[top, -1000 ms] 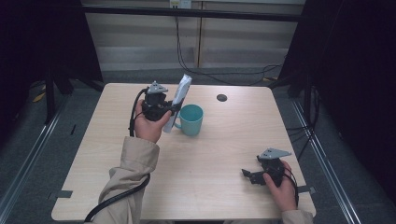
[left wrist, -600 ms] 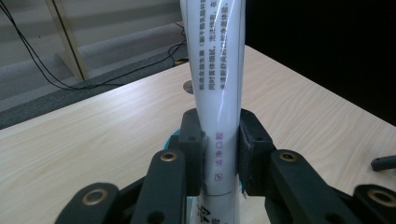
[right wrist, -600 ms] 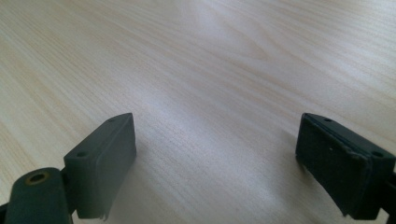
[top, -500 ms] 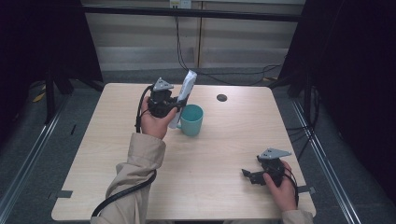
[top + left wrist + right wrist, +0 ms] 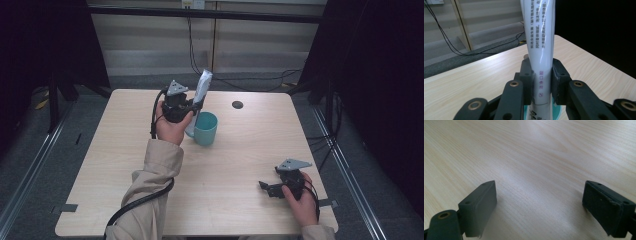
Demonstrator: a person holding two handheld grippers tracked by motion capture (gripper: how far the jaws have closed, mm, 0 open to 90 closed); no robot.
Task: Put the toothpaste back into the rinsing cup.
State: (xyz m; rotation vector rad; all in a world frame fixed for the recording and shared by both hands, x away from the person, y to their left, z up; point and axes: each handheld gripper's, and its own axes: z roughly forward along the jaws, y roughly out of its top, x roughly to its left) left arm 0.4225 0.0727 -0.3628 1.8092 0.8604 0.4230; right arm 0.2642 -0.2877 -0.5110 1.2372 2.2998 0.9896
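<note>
My left gripper (image 5: 187,107) is shut on a white tube (image 5: 202,86) with printed text and holds it nearly upright at the table's far middle. The tube's lower end hangs at the left rim of a teal cup (image 5: 207,130). In the left gripper view both jaws press the tube (image 5: 541,37) at its lower part, and teal from the cup (image 5: 557,113) shows beneath it. Whether the end is inside the cup I cannot tell. My right gripper (image 5: 270,189) rests low at the front right of the wooden table (image 5: 115,165). It (image 5: 540,202) stands open over bare wood.
A small dark round hole (image 5: 237,104) lies in the tabletop behind the cup. Black frame posts and curtains flank the table. Cables (image 5: 250,80) trail on the floor past the far edge. The left gripper's cable hangs down the sleeve (image 5: 150,200).
The left hand has shifted slightly to the right toward the cup, and the tube has swung from a tilt to nearly upright. The right gripper has stayed put.
</note>
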